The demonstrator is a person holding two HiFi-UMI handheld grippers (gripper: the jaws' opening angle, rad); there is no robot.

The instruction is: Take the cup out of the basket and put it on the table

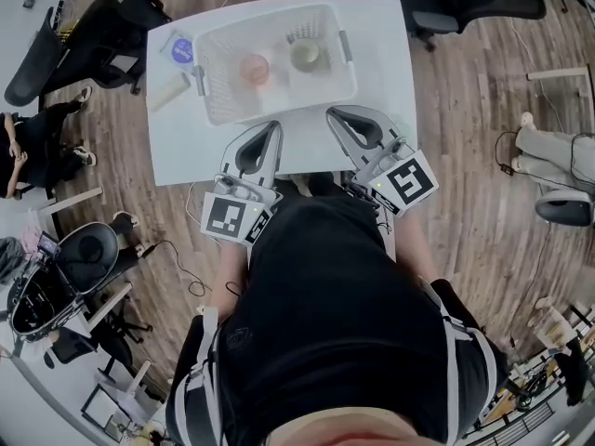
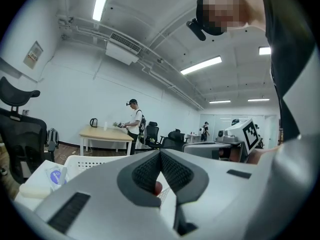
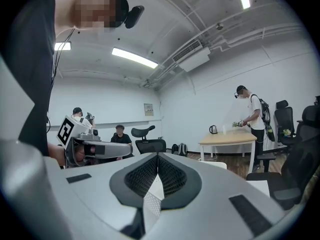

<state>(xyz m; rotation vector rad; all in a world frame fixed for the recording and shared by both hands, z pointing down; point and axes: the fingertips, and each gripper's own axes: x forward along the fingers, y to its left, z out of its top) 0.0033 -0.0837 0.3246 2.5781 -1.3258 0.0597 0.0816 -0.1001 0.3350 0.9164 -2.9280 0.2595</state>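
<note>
**Q:** Far left of the table, what's there?
**A:** On the white table (image 1: 381, 45), left of the basket, you've got a round blue-labelled packet (image 1: 179, 48). A cream block (image 1: 167, 91) sits just nearer you. Both are outside the basket.

**Q:** Left tool?
**A:** Your left tool (image 1: 275, 124) is over the table's near edge, pointing at the basket's near wall and just short of it. In the left gripper view that tool (image 2: 160, 153) has its jaws pressed together at the tips with nothing pinched. A bit of pink shows through the gap below the tips.

**Q:** Where are the cups?
**A:** Both are inside the white basket (image 1: 212, 82). The pink cup (image 1: 254, 67) is near the middle, mouth up. The pale cup (image 1: 305, 55) is to its right, toward the far right corner, and the two are apart.

**Q:** Right tool?
**A:** Your right tool (image 1: 331, 112) is beside the left one, not touching it, with its tips close to the basket's near right corner. In the right gripper view that tool (image 3: 158, 155) has its jaws meeting tip to tip, gripping nothing. Neither tool touches a cup.
</note>
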